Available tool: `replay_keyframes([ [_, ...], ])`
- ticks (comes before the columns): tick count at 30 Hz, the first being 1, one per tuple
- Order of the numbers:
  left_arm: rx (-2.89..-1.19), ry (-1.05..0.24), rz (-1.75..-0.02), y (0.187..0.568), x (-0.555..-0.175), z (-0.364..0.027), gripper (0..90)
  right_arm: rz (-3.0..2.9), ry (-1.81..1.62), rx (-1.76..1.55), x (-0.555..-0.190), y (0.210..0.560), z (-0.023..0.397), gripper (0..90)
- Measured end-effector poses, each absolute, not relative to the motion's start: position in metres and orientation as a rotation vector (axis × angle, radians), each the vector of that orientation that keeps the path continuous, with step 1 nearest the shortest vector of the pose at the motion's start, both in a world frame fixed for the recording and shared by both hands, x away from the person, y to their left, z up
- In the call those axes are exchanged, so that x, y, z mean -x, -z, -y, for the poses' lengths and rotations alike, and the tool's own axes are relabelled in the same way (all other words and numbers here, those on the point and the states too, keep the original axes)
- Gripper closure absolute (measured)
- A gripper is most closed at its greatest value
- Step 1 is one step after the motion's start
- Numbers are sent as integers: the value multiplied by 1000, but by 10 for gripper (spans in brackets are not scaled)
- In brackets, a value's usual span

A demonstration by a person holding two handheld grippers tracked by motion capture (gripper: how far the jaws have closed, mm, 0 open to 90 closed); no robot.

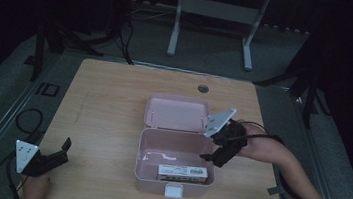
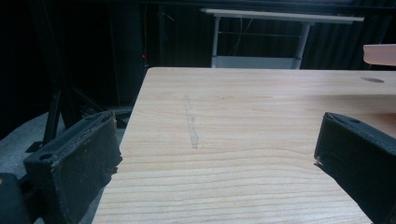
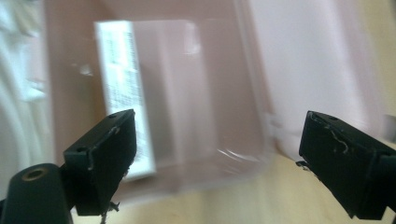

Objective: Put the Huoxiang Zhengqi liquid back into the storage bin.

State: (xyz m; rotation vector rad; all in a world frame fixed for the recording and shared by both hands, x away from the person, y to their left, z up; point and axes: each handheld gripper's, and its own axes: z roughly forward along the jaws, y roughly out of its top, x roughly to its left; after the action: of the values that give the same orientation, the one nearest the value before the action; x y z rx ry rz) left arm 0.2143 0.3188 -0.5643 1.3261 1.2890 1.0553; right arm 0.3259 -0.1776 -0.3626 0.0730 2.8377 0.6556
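A pink plastic box stands open in the middle of the wooden table, its lid leaning back. Inside, along the near wall, lies a small white labelled carton. My right gripper hovers at the box's right rim, open, with nothing between its jaws. The right gripper view is blurred and looks down into the box at the carton. My left gripper rests at the table's near left edge, open and holding nothing, with bare table between its jaws.
A round cable hole sits near the table's far edge. A white latch hangs at the box's front. Another desk's frame stands behind on the grey floor. Cables lie on the floor at left.
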Motion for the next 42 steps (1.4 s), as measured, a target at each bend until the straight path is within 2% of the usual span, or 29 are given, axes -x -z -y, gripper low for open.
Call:
replay_keyframes([
  [5, -1328, -1056, -1289, 564, -214, -319, 3, -2760, -698, -175, -336, 361, 210, 110],
  [10, -1327, -1056, -1289, 564, -214, -319, 3, -2715, -707, -287, -347, 374, 238, 110],
  [16, -1325, -1057, -1288, 564, -214, -319, 3, -2650, -751, -417, -360, 406, 264, 110],
  [28, -1325, -1055, -1285, 564, -214, -319, 3, -2513, -862, -672, -382, 491, 290, 110],
  [37, -1325, -1055, -1286, 564, -214, -319, 3, -2283, -1064, -867, -374, 529, 317, 110],
  [42, -1325, -1053, -1286, 564, -214, -319, 3, -2149, -1106, -969, -366, 538, 331, 110],
])
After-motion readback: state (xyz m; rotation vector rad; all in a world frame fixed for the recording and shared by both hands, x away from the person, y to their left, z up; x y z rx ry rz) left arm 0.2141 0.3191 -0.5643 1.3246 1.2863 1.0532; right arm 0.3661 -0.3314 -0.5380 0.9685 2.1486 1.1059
